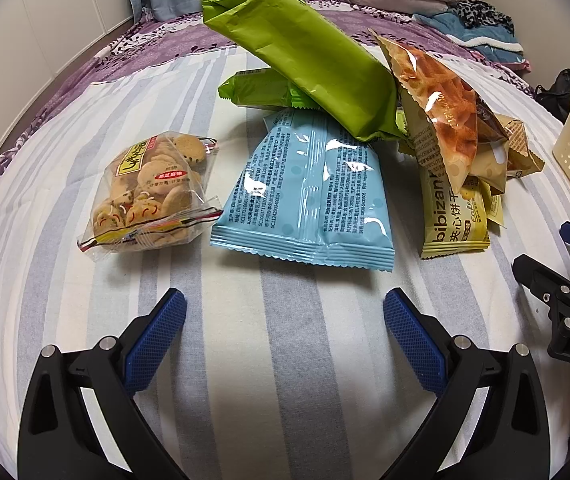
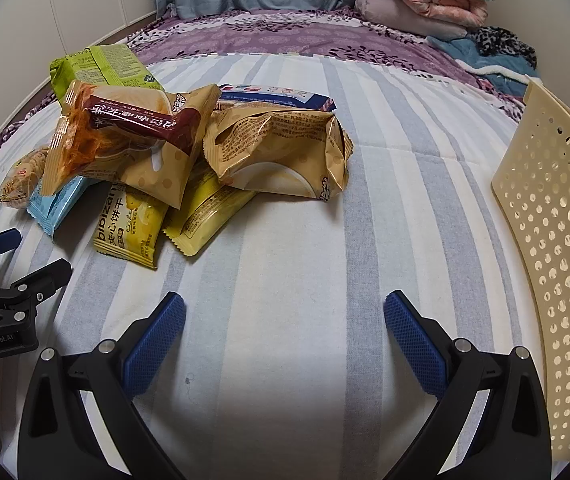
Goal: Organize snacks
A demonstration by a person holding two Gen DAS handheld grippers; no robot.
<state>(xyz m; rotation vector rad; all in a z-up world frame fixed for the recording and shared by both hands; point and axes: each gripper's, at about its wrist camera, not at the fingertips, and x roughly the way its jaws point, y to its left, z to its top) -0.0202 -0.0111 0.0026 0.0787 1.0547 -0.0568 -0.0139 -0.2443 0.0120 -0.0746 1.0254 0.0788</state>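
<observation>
Left wrist view:
My left gripper (image 1: 285,332): jaws wide, holding nothing.
Blue packet (image 1: 305,196): just ahead on striped sheet (image 1: 285,360).
Cookie bag (image 1: 153,196): ahead-left.

Right wrist view:
My right gripper (image 2: 285,332): wide, empty.
Snack pile (image 2: 189,160): ahead-left.
Cream basket (image 2: 557,240): right.

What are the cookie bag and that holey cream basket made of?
The cookie bag looks like thin clear plastic film: the cookies show through and it crinkles glossily. The cream basket seems to be rigid moulded plastic with a matte finish, its wall punched with regular holes.
</observation>
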